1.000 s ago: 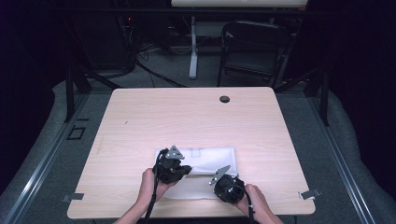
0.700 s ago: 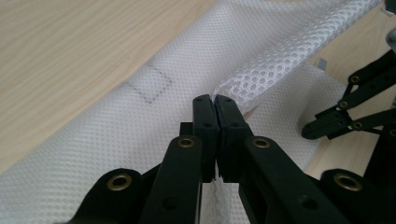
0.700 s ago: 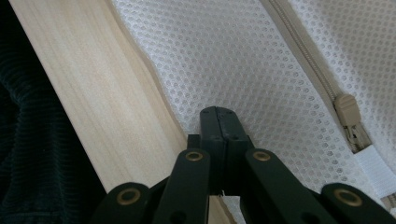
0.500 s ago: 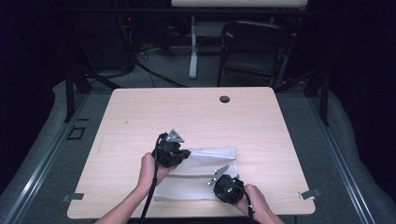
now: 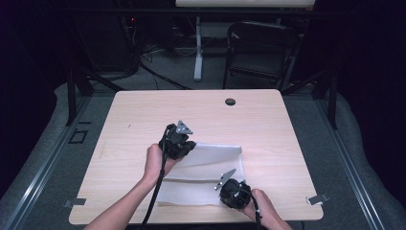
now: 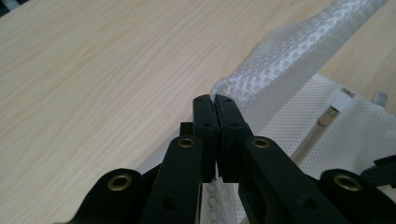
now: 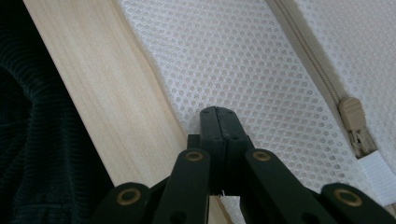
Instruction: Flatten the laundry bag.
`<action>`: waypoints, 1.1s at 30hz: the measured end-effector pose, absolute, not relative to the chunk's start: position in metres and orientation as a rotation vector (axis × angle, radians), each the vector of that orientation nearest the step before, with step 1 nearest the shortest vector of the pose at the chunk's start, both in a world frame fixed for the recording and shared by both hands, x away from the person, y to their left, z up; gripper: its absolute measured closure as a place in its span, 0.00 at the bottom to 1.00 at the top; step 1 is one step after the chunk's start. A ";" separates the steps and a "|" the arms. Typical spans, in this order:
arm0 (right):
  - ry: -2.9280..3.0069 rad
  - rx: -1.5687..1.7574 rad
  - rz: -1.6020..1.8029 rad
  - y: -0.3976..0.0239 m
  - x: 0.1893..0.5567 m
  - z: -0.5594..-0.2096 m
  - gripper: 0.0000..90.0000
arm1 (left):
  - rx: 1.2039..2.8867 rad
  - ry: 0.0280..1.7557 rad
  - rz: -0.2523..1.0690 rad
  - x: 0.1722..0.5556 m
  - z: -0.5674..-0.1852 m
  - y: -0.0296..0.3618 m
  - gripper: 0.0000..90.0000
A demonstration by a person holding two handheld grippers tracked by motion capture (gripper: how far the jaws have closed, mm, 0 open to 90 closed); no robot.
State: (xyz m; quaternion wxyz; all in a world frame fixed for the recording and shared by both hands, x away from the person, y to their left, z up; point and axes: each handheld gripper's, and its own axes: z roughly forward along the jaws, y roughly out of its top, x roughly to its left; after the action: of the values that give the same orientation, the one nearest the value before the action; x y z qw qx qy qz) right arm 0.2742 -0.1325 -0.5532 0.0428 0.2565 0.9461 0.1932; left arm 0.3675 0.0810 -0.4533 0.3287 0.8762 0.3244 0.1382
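A white mesh bag (image 5: 210, 165) with a beige zipper lies on the near half of the wooden table (image 5: 143, 120). My left gripper (image 5: 184, 147) is shut on the bag's left edge and holds it raised off the table; in the left gripper view the mesh (image 6: 280, 60) rises from the shut jaws of that gripper (image 6: 215, 99) as a fold. My right gripper (image 5: 229, 189) is at the bag's near edge. In the right gripper view this gripper (image 7: 217, 112) is shut, with mesh (image 7: 243, 60) pinched between the jaws. The zipper pull (image 7: 352, 114) lies to the right of them.
A dark round grommet (image 5: 230, 101) sits near the table's far edge. A folding chair (image 5: 258, 48) and cables stand on the floor beyond it. The table's near edge (image 7: 107, 116) runs just beside the right gripper, with dark cloth (image 7: 28, 140) past it.
My left gripper has moved away from the person and upward, pulling the bag's left edge up with it. The right gripper has stayed where it was.
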 end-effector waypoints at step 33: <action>2.969 0.814 0.657 -0.137 0.276 -0.554 1.00 | 2.196 0.921 0.466 0.415 -0.442 0.077 0.98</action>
State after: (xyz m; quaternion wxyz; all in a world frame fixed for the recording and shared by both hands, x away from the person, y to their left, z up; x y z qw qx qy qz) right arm 0.2755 -0.1369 -0.5544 -0.0031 0.2584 0.9432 0.2088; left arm 0.4146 0.0768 -0.4416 0.3499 0.8477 0.3556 0.1800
